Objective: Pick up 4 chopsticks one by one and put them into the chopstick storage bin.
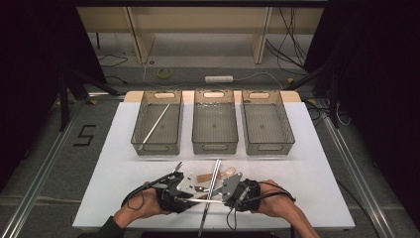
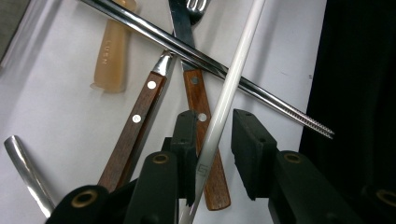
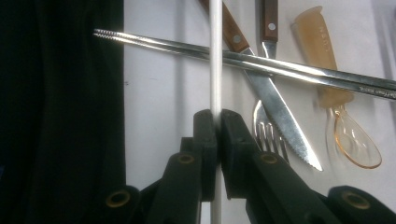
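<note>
A white chopstick (image 1: 198,200) hangs level between my two grippers, just above the near part of the white table (image 1: 307,168). My right gripper (image 3: 215,123) is shut on one end of the white chopstick (image 3: 215,56). My left gripper (image 2: 215,135) is open around the other end; the chopstick (image 2: 233,74) lies against one pad with a gap to the other. Under it lie a pair of metal chopsticks (image 2: 187,49), a wooden-handled knife (image 2: 135,126), a wooden-handled fork (image 2: 198,98) and an amber plastic spoon (image 3: 345,135).
Three grey bins stand in a row at the back: the left bin (image 1: 157,146) holds a white chopstick (image 1: 154,126), while the middle bin (image 1: 214,146) and right bin (image 1: 270,147) look bare. The table's near edge is close under both hands.
</note>
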A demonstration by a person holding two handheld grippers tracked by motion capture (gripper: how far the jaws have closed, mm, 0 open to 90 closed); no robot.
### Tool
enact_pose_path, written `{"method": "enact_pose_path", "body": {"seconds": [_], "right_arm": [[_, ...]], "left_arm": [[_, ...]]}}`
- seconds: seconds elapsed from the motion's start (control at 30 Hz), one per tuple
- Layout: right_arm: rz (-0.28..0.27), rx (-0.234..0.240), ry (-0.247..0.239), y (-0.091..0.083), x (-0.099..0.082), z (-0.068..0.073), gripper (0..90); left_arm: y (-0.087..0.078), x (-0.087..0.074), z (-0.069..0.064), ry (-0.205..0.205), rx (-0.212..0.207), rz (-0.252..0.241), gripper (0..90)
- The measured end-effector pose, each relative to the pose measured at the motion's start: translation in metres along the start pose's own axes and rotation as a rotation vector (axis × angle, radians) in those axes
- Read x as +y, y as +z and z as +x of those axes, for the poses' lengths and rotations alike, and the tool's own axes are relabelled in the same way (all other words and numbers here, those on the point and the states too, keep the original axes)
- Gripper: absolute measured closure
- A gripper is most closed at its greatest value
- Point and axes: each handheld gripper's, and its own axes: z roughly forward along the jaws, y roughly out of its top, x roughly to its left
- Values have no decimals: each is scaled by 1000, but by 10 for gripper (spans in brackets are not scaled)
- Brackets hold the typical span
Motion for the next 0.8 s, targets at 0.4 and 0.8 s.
{"method": "enact_pose_path", "body": {"seconds": [0.4, 0.8], "right_arm": [[-1, 16, -19, 0, 0, 1, 861], [-71, 6, 39, -6, -7, -8, 621]], "left_arm": [[3, 1, -3, 37, -15, 23, 746], [0, 2, -6, 61, -47, -6, 826]]}}
